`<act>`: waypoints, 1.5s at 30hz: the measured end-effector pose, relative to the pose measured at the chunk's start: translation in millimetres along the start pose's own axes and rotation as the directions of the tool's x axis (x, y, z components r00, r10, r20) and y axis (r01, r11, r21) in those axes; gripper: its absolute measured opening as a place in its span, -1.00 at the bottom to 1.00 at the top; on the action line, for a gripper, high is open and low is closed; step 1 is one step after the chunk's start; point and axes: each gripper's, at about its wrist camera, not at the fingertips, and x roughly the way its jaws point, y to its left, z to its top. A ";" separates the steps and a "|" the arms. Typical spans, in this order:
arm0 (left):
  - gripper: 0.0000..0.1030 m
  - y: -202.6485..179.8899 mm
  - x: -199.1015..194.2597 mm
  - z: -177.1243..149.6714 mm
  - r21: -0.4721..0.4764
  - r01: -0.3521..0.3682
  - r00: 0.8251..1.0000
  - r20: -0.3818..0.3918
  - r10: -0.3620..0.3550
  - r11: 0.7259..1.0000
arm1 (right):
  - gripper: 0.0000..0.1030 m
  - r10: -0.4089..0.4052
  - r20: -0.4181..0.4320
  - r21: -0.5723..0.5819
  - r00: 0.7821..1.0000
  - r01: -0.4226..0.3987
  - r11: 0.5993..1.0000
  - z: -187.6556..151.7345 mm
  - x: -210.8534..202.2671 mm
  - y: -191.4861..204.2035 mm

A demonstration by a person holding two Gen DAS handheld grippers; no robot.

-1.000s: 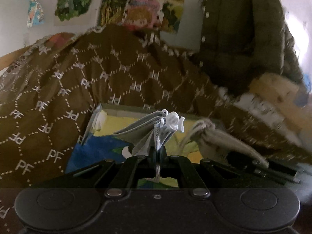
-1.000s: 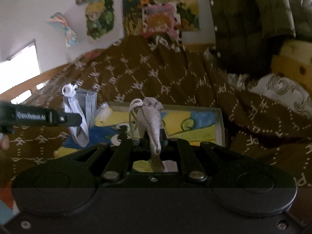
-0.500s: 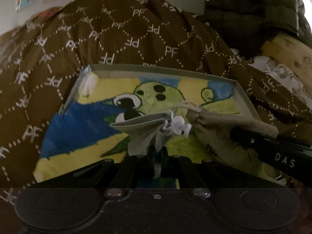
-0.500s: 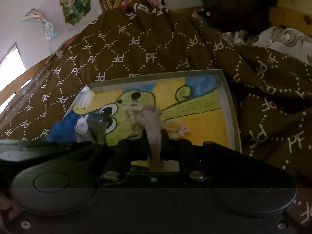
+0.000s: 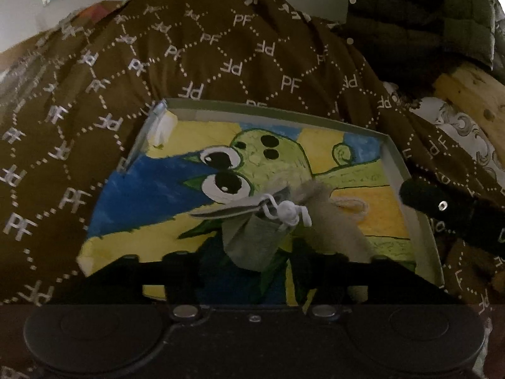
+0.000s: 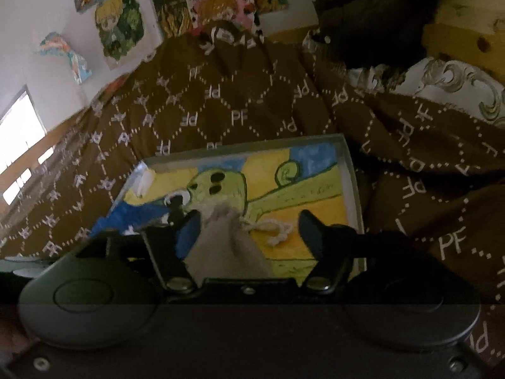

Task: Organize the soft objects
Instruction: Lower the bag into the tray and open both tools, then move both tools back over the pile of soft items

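Observation:
A shallow box tray [image 5: 396, 158] with a painted green cartoon creature lies on a brown blanket. A grey face mask [image 5: 249, 237] with white ear loops rests in it, between the spread fingers of my left gripper [image 5: 249, 262]. The jaws are opening and the pads are off the mask. Beside it on the right lies a beige drawstring pouch [image 5: 334, 221]. In the right wrist view that pouch [image 6: 227, 246] sits between the fingers of my right gripper [image 6: 249, 224], whose jaws are also opening and clear of the cloth. The pouch's cord [image 6: 274, 230] trails across the tray [image 6: 350, 170].
The brown blanket [image 5: 189, 47] with white PF lettering surrounds the tray. A dark green quilted jacket [image 5: 426, 15] hangs at the back right, above a wooden beam [image 5: 473, 94] and a patterned white pillow [image 6: 457, 85]. Posters [image 6: 214, 0] cover the wall.
Both grippers have come down over the tray. Their jaws, shut on the mask and the pouch before, now stand apart, and both items lie in the tray.

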 end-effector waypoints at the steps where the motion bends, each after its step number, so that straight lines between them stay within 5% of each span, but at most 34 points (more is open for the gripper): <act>1: 0.18 -0.6 -5.4 1.0 0.008 -0.005 1.000 0.004 0.005 1.000 | 0.29 0.003 0.008 0.000 1.000 -0.003 1.000 1.8 -8.9 -0.5; 6: 0.52 -2.1 -47.4 3.8 -0.004 -0.021 0.996 0.083 0.022 1.000 | 0.45 -0.003 0.055 -0.003 0.998 0.003 1.000 13.3 -42.4 -1.0; 11: 0.71 -6.8 -106.5 1.0 -0.039 -0.009 0.975 0.222 0.017 0.999 | 0.51 -0.009 0.149 -0.029 0.989 0.013 1.000 26.5 -84.7 7.6; 16: 0.92 -17.2 -170.0 -10.9 -0.045 -0.032 0.920 0.390 0.047 0.998 | 0.88 0.021 0.261 -0.084 0.965 0.000 0.996 39.3 -134.5 22.2; 22: 0.98 -21.6 -233.5 -30.6 -0.091 -0.031 0.847 0.527 0.074 0.995 | 0.98 0.088 0.357 -0.110 0.930 -0.052 0.993 46.0 -195.1 32.9; 35: 0.99 -26.9 -335.6 -102.1 -0.101 -0.059 0.742 0.661 0.112 0.993 | 0.99 0.123 0.471 -0.138 0.874 -0.065 0.988 7.2 -305.4 41.2; 42: 0.99 -26.4 -365.8 -162.4 -0.106 -0.088 0.714 0.687 0.137 0.990 | 0.99 0.072 0.480 -0.122 0.874 -0.015 0.992 -44.6 -346.2 40.4; 45: 0.99 -27.7 -369.9 -186.3 -0.093 -0.113 0.718 0.681 0.146 0.989 | 0.99 0.053 0.464 -0.108 0.884 -0.003 0.994 -65.5 -359.5 38.6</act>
